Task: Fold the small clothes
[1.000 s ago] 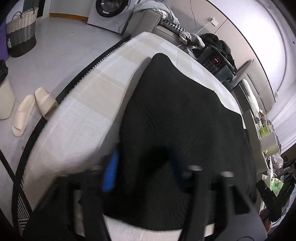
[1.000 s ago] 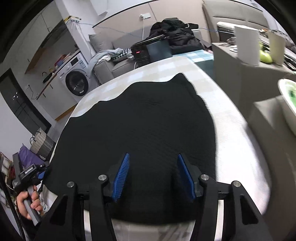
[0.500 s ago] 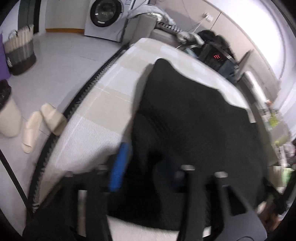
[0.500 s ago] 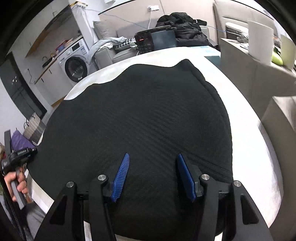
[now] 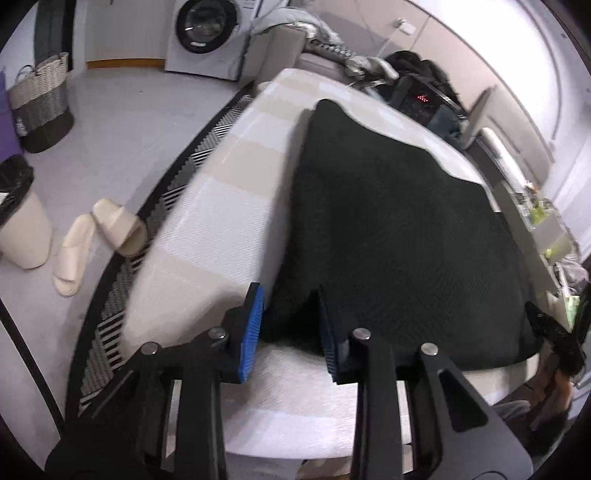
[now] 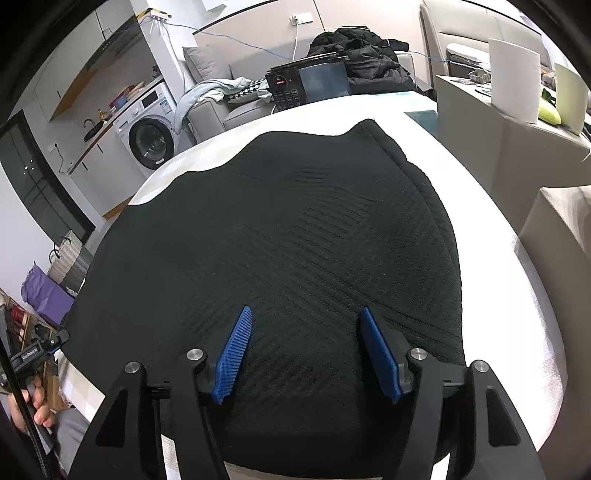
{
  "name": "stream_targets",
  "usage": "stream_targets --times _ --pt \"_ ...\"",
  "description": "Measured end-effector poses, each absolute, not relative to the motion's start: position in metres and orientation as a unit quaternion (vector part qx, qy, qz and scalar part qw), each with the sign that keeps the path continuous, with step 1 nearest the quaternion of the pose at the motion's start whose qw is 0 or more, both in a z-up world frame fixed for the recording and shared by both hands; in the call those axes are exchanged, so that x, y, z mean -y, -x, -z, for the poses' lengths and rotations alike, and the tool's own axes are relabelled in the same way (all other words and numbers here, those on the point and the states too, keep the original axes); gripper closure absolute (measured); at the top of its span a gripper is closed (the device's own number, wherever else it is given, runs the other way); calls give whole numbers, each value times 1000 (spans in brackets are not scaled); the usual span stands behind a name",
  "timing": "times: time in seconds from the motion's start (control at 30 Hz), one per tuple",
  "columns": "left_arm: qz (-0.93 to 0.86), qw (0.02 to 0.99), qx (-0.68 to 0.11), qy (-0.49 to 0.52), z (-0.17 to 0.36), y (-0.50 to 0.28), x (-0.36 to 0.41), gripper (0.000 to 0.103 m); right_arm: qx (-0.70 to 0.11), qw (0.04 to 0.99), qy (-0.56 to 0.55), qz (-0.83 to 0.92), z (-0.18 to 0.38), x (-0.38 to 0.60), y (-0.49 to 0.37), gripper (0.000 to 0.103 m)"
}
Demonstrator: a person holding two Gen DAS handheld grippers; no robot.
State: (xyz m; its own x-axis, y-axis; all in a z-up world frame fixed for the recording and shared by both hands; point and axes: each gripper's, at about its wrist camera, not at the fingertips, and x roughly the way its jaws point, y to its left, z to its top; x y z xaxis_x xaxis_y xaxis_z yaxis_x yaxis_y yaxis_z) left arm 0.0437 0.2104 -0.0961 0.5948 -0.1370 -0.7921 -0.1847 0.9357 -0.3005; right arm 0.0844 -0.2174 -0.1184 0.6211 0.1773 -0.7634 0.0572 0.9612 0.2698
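A black knitted garment (image 5: 388, 221) lies spread flat on the round table (image 5: 229, 192) with its pale checked cloth. My left gripper (image 5: 288, 295) is at the garment's near left corner. Its jaws are closing, and a raised fold of the black cloth is bunched between the blue pads (image 5: 253, 332). In the right wrist view the garment (image 6: 277, 240) fills the tabletop (image 6: 498, 240). My right gripper (image 6: 306, 310) hovers over the garment's near edge. Its jaws are opening, and the cloth lies flat under the pads, not pinched.
On the floor to the left are slippers (image 5: 110, 229), a bin (image 5: 18, 214) and a woven basket (image 5: 40, 99). A washing machine (image 5: 207, 33), a sofa with clothes (image 6: 229, 96) and a keypad device (image 6: 288, 88) stand behind the table. A side table with a paper roll (image 6: 513, 77) is on the right.
My left gripper shifted along the near edge; its jaws spread, then narrowed again on the garment's left corner. The right gripper stayed in place and its jaws widened a little.
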Motion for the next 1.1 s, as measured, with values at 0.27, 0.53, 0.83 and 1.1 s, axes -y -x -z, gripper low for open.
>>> stream_targets --times 0.27,0.53,0.83,1.1 --pt "-28 877 -442 188 95 -38 -211 62 -435 890 -137 -31 118 219 -84 40" --pt "-5 874 -429 228 78 -20 -201 22 -410 884 -226 -5 93 236 -67 40" --pt "28 880 -409 241 65 -17 -189 4 -415 885 -211 11 65 240 -40 38" --pt "20 875 -428 226 86 -59 -181 2 -439 873 -209 44 97 260 -50 38"
